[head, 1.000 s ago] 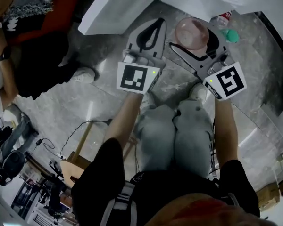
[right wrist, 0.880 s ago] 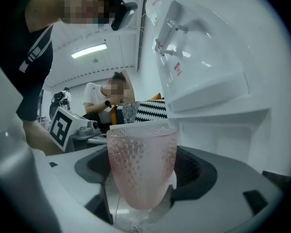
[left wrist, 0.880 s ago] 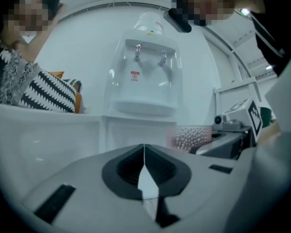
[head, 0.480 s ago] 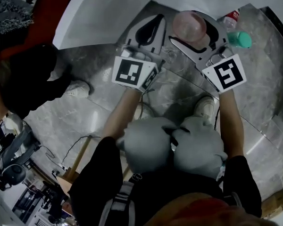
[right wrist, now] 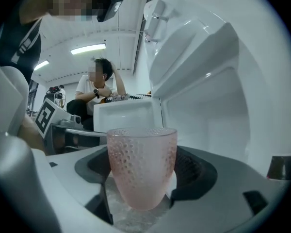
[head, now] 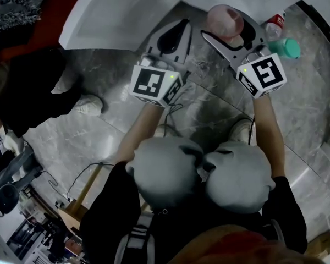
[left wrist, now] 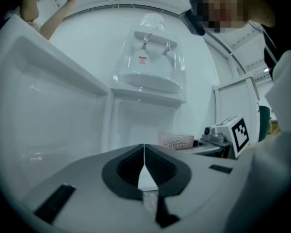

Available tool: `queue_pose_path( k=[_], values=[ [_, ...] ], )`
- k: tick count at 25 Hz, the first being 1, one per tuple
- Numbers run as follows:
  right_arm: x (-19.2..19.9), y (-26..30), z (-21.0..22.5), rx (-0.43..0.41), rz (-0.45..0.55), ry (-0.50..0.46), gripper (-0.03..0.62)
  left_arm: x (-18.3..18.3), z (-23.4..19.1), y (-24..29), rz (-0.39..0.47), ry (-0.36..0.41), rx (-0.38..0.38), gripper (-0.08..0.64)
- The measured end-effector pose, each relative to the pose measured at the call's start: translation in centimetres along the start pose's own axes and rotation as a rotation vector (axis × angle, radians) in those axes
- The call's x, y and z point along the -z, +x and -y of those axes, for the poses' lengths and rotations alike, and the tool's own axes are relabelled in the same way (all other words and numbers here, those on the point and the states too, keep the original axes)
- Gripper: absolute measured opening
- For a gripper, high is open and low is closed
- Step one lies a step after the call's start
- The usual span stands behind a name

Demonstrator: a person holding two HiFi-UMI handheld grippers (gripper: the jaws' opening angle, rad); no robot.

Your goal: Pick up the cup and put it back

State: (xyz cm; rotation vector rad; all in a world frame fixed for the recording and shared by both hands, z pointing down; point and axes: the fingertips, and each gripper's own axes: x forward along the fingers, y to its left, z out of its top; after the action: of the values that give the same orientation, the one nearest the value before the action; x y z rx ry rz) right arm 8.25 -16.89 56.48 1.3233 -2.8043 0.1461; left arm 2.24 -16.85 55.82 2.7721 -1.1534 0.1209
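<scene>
A pink dimpled glass cup [right wrist: 142, 166] stands upright between the jaws of my right gripper [right wrist: 142, 154], which is shut on it. In the head view the cup [head: 225, 21] and right gripper [head: 232, 33] are held at the top right, at the edge of the open white fridge. My left gripper [head: 176, 33] hangs beside it to the left. Its jaws [left wrist: 144, 149] meet with nothing between them. From the left gripper view the cup [left wrist: 176, 141] shows to the right, next to the right gripper's marker cube [left wrist: 240, 132].
White fridge shelves [left wrist: 145, 89] and a clear lidded compartment [left wrist: 150, 57] lie ahead. The open fridge door [head: 115, 15] is at the left. A red-labelled bottle [head: 275, 23] and a green-capped thing [head: 289, 48] stand on the marble floor at right. A seated person [right wrist: 99, 89] is behind.
Both grippers have moved forward toward the fridge, the cup still in the right one. The person's knees have bent further into a crouch.
</scene>
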Motion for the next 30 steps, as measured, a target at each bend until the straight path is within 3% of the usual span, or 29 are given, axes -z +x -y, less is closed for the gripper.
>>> queue_pose_path(
  k=[13,23,30],
  values=[
    [1.8,3.8,3.9,0.099,-0.019,-0.036,0.385,1.1,-0.5,-0.5,0.009,-0.041,-0.003,0.014],
    [5.8,7.2,11.4,0.32,-0.074,-0.029,0.385,2.1,-1.8,-0.9,-0.014,-0.052,-0.041,0.014],
    [7.8,8.3,15.1,0.426,-0.119,-0.017,0.385,3.0,-1.8,-0.7,-0.032,-0.059,-0.039,0.014]
  ],
)
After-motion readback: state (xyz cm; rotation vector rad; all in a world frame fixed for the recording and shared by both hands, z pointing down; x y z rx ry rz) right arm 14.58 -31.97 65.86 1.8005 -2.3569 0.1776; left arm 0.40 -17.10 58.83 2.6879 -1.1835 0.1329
